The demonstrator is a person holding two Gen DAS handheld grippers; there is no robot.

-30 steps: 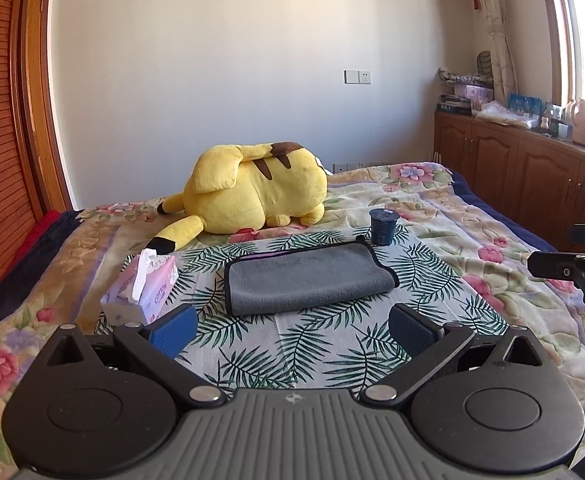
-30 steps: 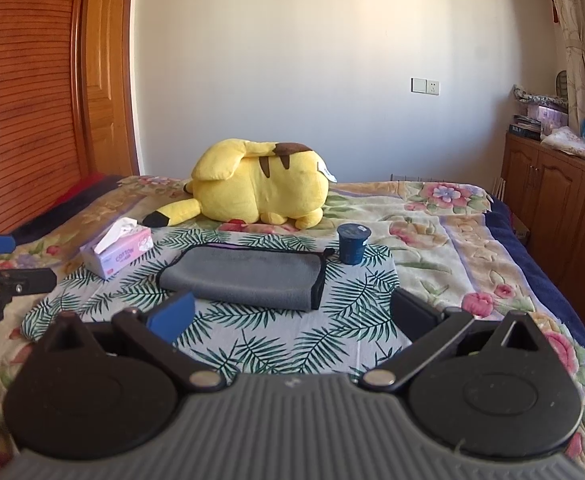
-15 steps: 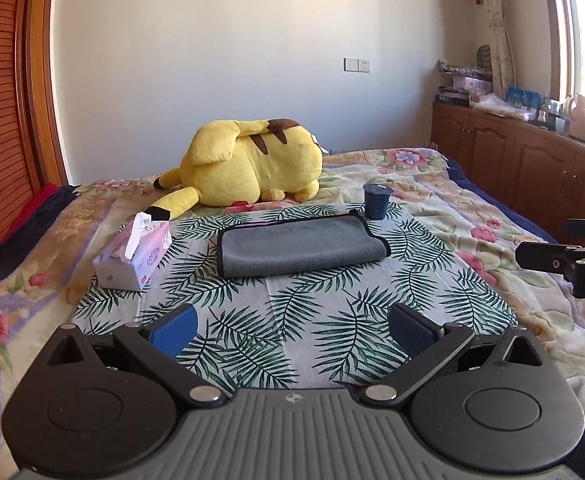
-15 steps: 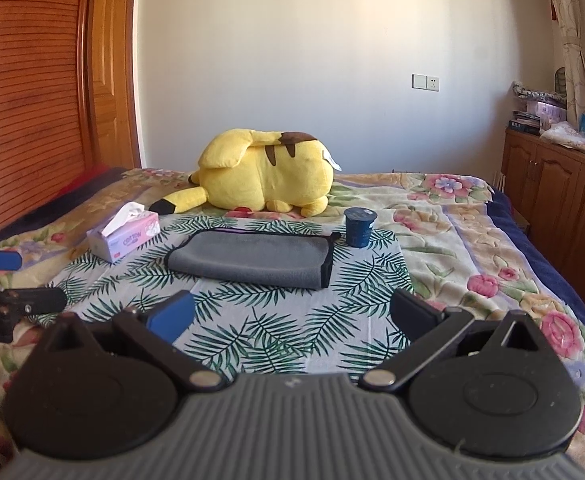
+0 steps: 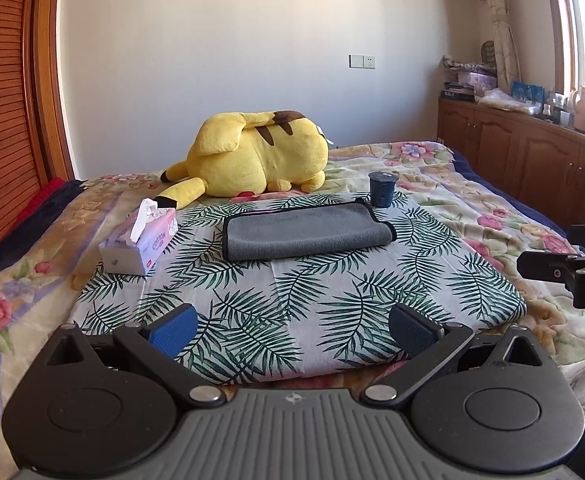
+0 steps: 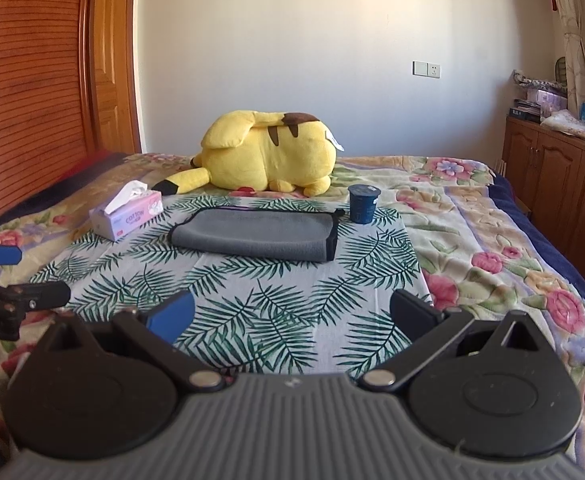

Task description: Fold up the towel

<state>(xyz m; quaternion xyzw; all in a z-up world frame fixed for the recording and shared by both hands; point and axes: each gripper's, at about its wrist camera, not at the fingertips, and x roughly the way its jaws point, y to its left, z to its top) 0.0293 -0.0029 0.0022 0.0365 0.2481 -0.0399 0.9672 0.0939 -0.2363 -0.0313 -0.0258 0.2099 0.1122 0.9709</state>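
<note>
A grey towel point(image 5: 306, 234) with a dark trim lies folded flat on the palm-leaf cloth point(image 5: 292, 304) on the bed; it also shows in the right wrist view point(image 6: 254, 238). My left gripper point(image 5: 292, 326) is open and empty, well short of the towel, over the cloth's near edge. My right gripper point(image 6: 290, 314) is open and empty, also well back from the towel. Each gripper shows at the edge of the other's view: the right one point(image 5: 564, 262) and the left one point(image 6: 8, 280).
A yellow plush toy point(image 5: 258, 154) lies behind the towel. A dark blue cup point(image 5: 382, 189) stands by the towel's far right corner. A tissue box point(image 5: 140, 242) sits to the towel's left. Wooden cabinets point(image 5: 532, 160) line the right wall, a wooden wardrobe point(image 6: 32, 80) the left.
Both grippers have pulled back from the towel, which now looks farther away. The towel has stayed folded in place. Both grippers stay open.
</note>
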